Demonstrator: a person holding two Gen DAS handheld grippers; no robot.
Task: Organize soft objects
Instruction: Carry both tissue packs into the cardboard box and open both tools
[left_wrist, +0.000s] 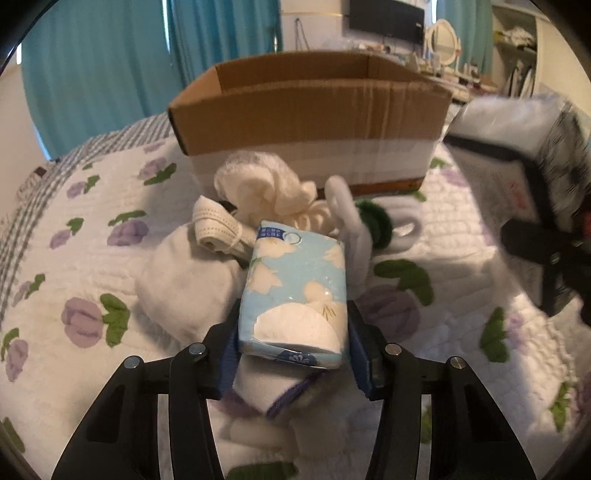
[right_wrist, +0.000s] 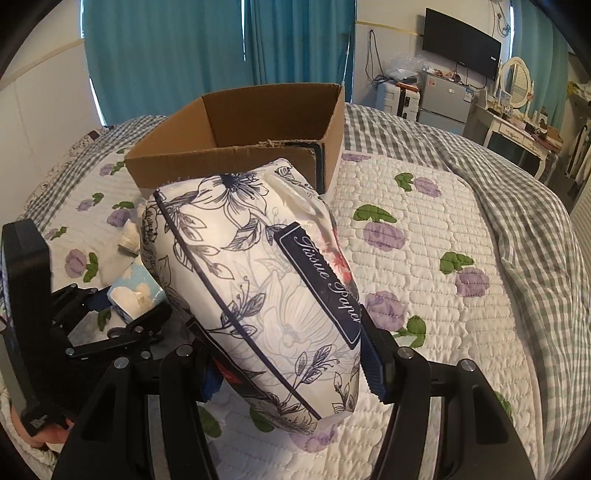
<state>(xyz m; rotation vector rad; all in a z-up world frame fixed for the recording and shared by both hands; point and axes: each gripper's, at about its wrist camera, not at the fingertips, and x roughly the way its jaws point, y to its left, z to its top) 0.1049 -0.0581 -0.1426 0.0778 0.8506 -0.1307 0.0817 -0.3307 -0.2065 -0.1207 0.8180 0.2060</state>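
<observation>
My left gripper (left_wrist: 293, 343) is shut on a small light-blue tissue pack (left_wrist: 295, 291) and holds it just above a pile of soft things on the bed: a white pouch (left_wrist: 184, 284), a folded face mask (left_wrist: 218, 225), a cream cloth bundle (left_wrist: 266, 188) and a white and green plush (left_wrist: 369, 221). My right gripper (right_wrist: 291, 365) is shut on a large floral tissue paper pack (right_wrist: 266, 295), held in the air before the open cardboard box (right_wrist: 236, 129). The box (left_wrist: 310, 114) stands behind the pile. The right gripper with its pack shows blurred at the right of the left wrist view (left_wrist: 524, 147).
The bed carries a white quilt with purple flowers (right_wrist: 424, 240) over a grey checked cover (right_wrist: 535, 221). Teal curtains (right_wrist: 166, 55) hang behind. A dresser with a mirror (right_wrist: 517, 92), a small fridge and a wall TV stand at the right.
</observation>
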